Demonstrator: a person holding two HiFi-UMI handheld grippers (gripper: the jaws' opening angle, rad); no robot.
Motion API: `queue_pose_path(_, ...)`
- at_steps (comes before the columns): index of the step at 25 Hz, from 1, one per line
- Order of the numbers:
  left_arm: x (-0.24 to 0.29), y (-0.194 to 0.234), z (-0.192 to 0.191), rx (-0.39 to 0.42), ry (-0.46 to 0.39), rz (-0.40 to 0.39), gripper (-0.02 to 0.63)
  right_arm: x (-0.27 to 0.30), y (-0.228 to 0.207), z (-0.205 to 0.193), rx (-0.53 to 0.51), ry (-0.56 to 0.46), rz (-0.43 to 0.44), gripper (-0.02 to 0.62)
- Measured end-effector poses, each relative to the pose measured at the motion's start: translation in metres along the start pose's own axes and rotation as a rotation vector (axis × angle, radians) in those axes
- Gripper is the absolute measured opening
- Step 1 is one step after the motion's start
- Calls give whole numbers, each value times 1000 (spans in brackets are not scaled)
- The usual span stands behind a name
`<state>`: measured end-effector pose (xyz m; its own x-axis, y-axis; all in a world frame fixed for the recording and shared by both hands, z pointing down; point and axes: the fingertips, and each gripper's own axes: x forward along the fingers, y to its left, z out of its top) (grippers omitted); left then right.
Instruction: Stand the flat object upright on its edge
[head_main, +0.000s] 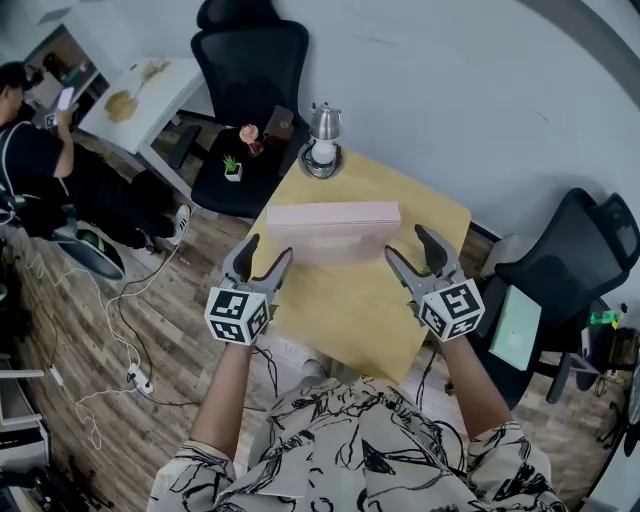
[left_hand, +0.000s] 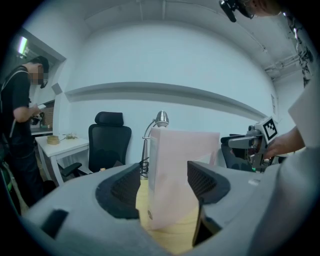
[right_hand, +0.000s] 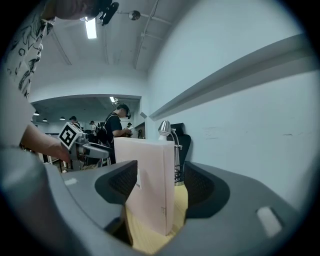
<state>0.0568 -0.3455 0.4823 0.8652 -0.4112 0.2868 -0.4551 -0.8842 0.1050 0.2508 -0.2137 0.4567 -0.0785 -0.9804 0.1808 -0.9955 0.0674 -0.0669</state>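
The box (head_main: 335, 228) is pale pink, flat and rectangular, with plain broad faces. It stands upright on one long narrow edge on the light wooden table (head_main: 345, 320), toward the far side of the top. From the head view its length runs left to right. It stands straight rather than leaning, its top edge level. A small dark mark sits low on one narrow end.

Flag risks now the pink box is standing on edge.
1. The pink box stands on a narrow edge, unsupported: left gripper and right gripper are open, so it may tip.
2. Their fingers sit close to its ends; a brush could topple it.
3. Tipping backward, it might hit the desk lamp.
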Motion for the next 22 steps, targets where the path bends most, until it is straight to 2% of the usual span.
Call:
queue_pose_path(4,-31,11,8,-64,-67,38,230,-32,-4,12,35,-59,-42,231)
queue_pose_path(9,-59,15,19,-72,-109,74,157,-61,-6,36,60,-143,-77,112)
queue_pose_path(11,-68,17,27,-90,-113,100,127,-71,-10,44,67,-159,-113,78)
queue_pose_path(14,-83,18,41,-111,-134,120,68,-87,-21,55,94,-185,-191,-8)
queue_pose_path(18,-98,12,60,-88,-182,93,38,-102,-24,69,91,-204,-222,-8)
queue_pose_path(22,-111,11,75,-25,-203,129,8,-116,-17,89,60,-254,-214,-6)
